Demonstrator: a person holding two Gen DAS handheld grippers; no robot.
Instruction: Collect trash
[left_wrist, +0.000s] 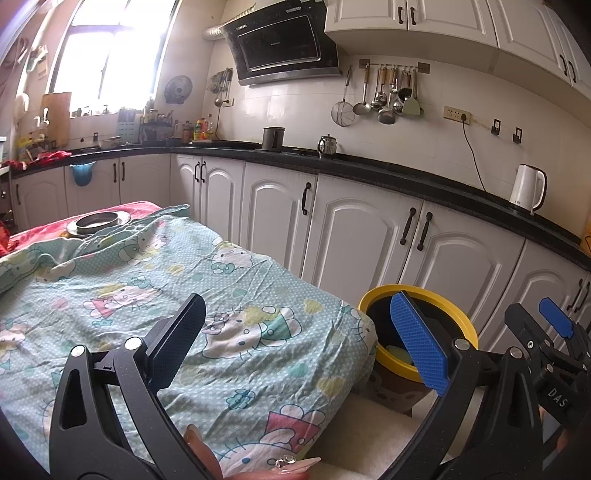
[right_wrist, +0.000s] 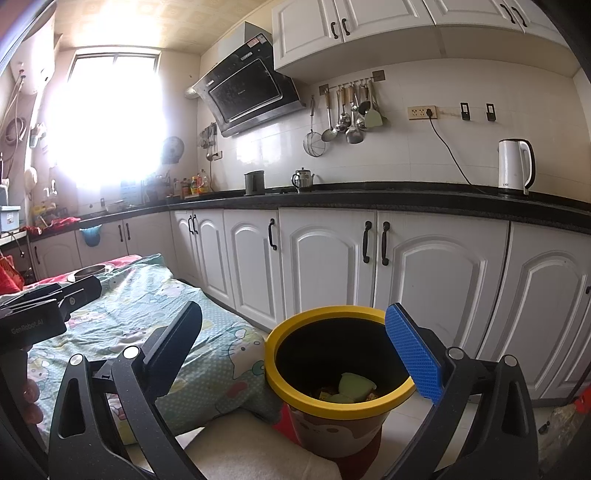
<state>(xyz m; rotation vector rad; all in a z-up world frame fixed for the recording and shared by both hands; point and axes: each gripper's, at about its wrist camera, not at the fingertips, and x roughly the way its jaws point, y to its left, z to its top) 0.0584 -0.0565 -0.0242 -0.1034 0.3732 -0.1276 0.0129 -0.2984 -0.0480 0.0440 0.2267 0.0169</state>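
A yellow-rimmed trash bin (right_wrist: 332, 376) with a black liner stands on the floor beside the table corner; green and yellow scraps of trash (right_wrist: 352, 386) lie inside it. My right gripper (right_wrist: 299, 350) hangs open just above and before the bin, empty. In the left wrist view the same bin (left_wrist: 417, 299) shows at right, past the table corner. My left gripper (left_wrist: 299, 343) is open and empty over the cloth-covered table (left_wrist: 147, 288). The right gripper (left_wrist: 554, 332) shows at the far right edge of that view.
A cartoon-print cloth covers the table; a metal dish (left_wrist: 98, 221) sits at its far end. White base cabinets (right_wrist: 332, 258) under a black counter run behind the bin. A white kettle (right_wrist: 515, 166) stands on the counter. A pale cushion (right_wrist: 251, 450) lies below the bin.
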